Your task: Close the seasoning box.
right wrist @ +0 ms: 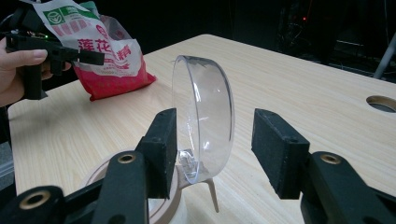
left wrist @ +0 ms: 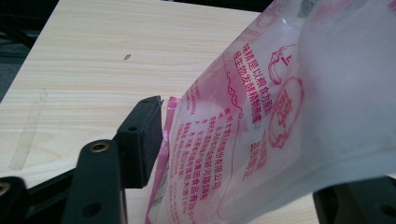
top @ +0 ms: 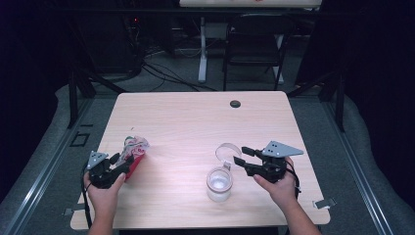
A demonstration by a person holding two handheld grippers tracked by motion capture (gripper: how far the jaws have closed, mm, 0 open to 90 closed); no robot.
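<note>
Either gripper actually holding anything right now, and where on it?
Nothing clamped. The left gripper has its fingers open around the bag; the right gripper straddles the jar's open lid, fingers apart.

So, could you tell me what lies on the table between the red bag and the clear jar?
Nothing: in the high view, bare wooden table runs from the red bag to the clear jar.

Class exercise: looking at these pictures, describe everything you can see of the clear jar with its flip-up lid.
The clear jar stands upright on the wooden table, near the front edge and right of centre. It looks like transparent plastic or glass, round, and seems empty. Its round, domed clear lid is swung open and stands on edge, hinged at the rim. The right gripper has its open jaws on either side of the lid, not pressing it.
</note>
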